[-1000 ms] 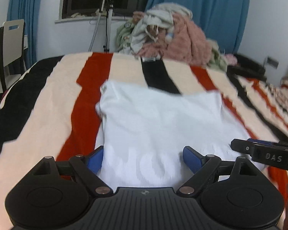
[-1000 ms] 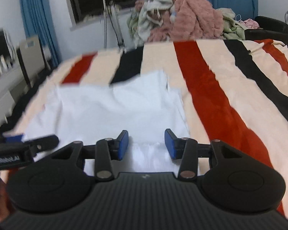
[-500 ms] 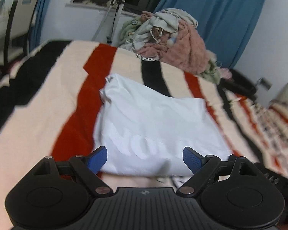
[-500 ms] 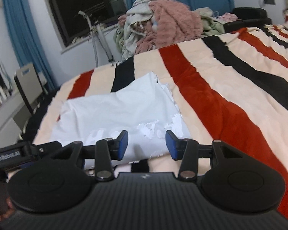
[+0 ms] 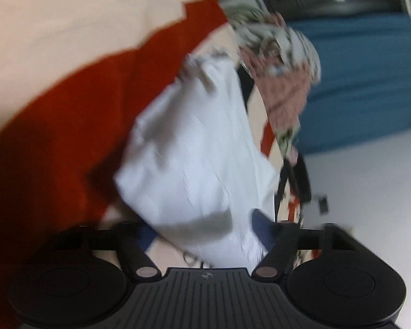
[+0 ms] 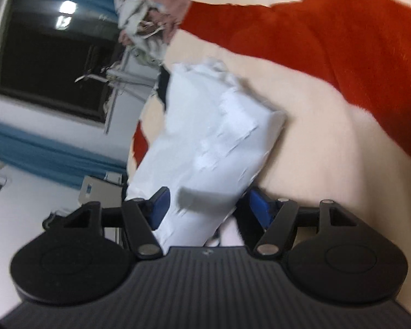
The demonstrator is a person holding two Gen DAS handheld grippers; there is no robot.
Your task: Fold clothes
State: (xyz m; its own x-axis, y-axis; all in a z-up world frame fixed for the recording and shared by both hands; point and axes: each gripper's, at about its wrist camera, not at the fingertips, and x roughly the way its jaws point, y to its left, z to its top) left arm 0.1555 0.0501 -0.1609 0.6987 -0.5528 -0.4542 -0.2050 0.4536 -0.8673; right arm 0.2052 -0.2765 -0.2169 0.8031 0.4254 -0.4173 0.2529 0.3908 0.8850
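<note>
The striped blanket, in broad cream, red and black bands, fills most of both wrist views, and it now runs slantwise across them where half a second ago it lay level: both grippers have rolled hard onto their sides. Beyond its far edge a heap of unfolded clothes sits against the blue curtain, beside the dark window.

On the blanket lies the white garment, a folded, roughly rectangular bundle. A moment ago it was flat and just ahead of the fingers; now its near end runs in between the fingers of both tools.

The left gripper has the bundle's near edge between its blue pads, and its jaws are closing; blur hides whether the pads press the cloth yet. The right gripper straddles the other near corner, its jaws opening, with a visible gap between each pad and the fabric.

By my reading, both tools are taking the near edge edgewise, likely for a further fold or to lift the bundle aside.
</note>
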